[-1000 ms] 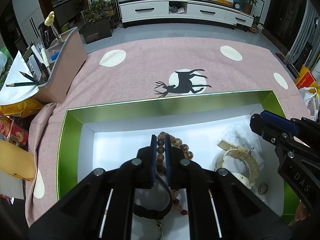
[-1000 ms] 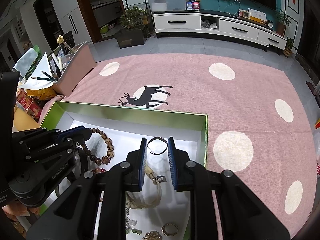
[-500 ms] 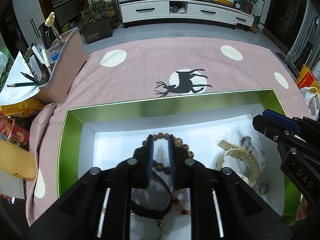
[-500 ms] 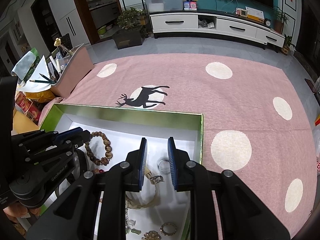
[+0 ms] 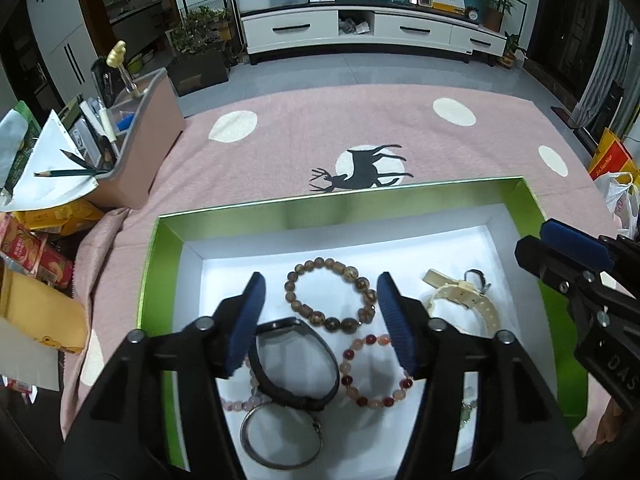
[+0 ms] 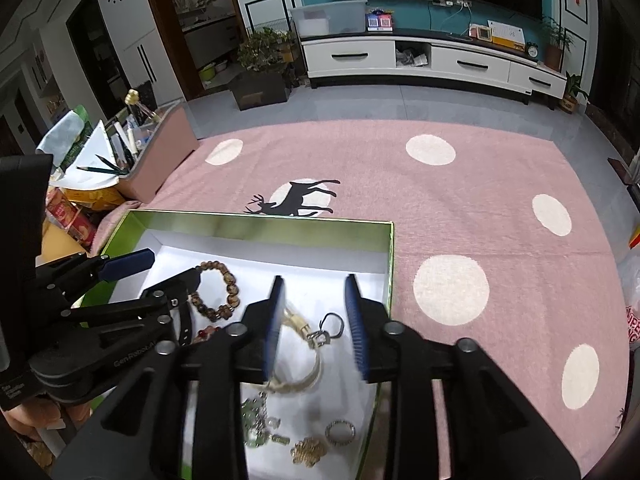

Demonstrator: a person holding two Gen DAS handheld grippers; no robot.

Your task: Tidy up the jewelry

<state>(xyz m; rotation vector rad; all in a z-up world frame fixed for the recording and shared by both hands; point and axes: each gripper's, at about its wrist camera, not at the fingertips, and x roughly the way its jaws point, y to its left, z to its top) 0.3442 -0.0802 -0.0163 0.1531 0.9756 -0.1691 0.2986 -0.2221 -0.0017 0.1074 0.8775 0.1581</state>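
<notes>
Jewelry tray (image 5: pixel 164 280) – left gripper (image 5: pixel 320 300) was opening, nothing pinched, brown bead bracelet (image 5: pixel 332 294) lay loose at its 12 | right gripper (image 6: pixel 316 308) was opening too – empty, small ring (image 6: pixel 333 325) below it

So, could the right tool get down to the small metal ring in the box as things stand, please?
Probably yes: the ring lies loose on the box floor between the opening fingers of the right tool, with nothing over it; only the cream strap's buckle sits close beside it.

Brown bead bracelet (image 5: pixel 331 295) lying flat, cream watch (image 5: pixel 464 300) beside, in green box (image 5: pixel 160 280)
</notes>
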